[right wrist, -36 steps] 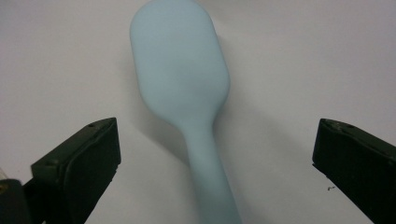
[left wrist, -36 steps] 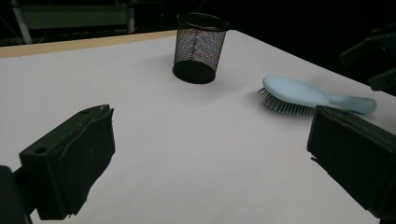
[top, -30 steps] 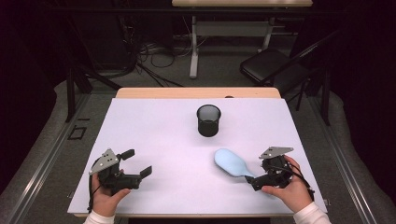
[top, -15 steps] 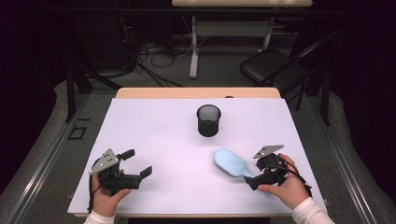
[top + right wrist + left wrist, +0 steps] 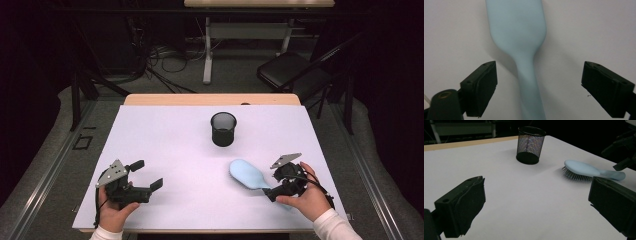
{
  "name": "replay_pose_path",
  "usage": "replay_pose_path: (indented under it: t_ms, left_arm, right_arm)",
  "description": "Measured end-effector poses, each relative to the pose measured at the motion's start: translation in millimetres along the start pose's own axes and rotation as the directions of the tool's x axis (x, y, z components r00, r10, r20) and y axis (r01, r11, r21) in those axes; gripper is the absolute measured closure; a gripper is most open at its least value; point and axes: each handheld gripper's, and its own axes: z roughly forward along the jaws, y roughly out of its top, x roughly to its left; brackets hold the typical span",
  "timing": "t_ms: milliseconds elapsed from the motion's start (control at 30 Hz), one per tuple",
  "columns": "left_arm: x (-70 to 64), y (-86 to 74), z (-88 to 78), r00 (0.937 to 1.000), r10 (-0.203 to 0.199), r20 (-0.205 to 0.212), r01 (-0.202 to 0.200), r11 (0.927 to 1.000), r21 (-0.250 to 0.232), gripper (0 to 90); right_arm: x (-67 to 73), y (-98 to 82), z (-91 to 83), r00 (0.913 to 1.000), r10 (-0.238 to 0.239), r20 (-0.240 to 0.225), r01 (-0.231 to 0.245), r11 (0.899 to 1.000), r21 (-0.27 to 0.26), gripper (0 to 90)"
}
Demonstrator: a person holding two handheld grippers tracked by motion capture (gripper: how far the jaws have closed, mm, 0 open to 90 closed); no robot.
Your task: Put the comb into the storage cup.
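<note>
Two open tongs [image 5: 539, 85] astride hairbrush handle [image 5: 530, 82]

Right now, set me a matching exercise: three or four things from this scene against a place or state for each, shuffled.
Things:
1. hairbrush
2. mesh cup
3. left gripper
4. right gripper

Places or states:
A. upright, mid-table
B. open, nothing between its jaws
C. lying bristles down
D. open, astride the brush handle, jaws just closing, pads not touching it

Pairs: 1-C, 2-A, 3-B, 4-D
</note>
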Motion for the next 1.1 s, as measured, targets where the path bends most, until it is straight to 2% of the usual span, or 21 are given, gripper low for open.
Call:
replay_pose_path:
  t_ms: [167,267,500,567,767,867,933,1067,1100]
  left_arm:
    - [-0.2,0.0,0.0,1.0,0.001,0.001,-0.001,1.0,-0.002,1.1]
    - [-0.2,0.0,0.1,1.0,0.002,0.001,-0.002,1.0,-0.001,1.1]
    - [-0.4,-0.1,0.4,1.0,0.004,-0.001,-0.004,1.0,-0.001,1.1]
    - [-0.3,0.0,0.3,1.0,0.004,-0.001,-0.004,1.0,0.0,1.1]
    - [-0.5,0.0,0.1,1.0,0.002,-0.002,-0.002,1.0,-0.001,1.1]
    - [-0.5,0.0,0.1,1.0,0.002,-0.002,-0.002,1.0,-0.001,1.1]
    - [-0.6,0.0,0.2,1.0,0.002,-0.001,-0.002,1.0,0.0,1.1]
    - [-0.5,0.0,0.5,1.0,0.005,0.0,-0.005,1.0,0.0,1.1]
    - [-0.5,0.0,0.5,1.0,0.005,0.0,-0.005,1.0,0.0,1.1]
  right_arm:
    - [0.3,0.7,0.9,0.9999,-0.008,-0.009,0.008,1.0,0.023,14.6]
    - [0.0,1.8,1.4,0.9995,-0.029,-0.011,0.03,0.999,0.032,15.7]
    - [1.9,2.8,5.2,0.9983,-0.052,-0.024,0.053,0.997,0.05,22.3]
    - [1.9,3.5,6.0,0.998,-0.054,-0.033,0.056,0.996,0.065,24.5]
    - [1.9,3.5,10.3,0.9986,-0.048,-0.021,0.05,0.995,0.081,25.1]
    - [0.9,3.6,11.8,0.9984,-0.032,-0.046,0.035,0.996,0.083,34.7]
    - [1.1,3.7,12.7,0.9989,-0.014,-0.046,0.018,0.995,0.093,34.6]
    - [0.0,5.1,15.5,0.9984,-0.039,-0.041,0.044,0.993,0.106,34.4]
    - [0.6,5.1,16.3,0.9987,-0.029,-0.041,0.034,0.993,0.109,34.4]
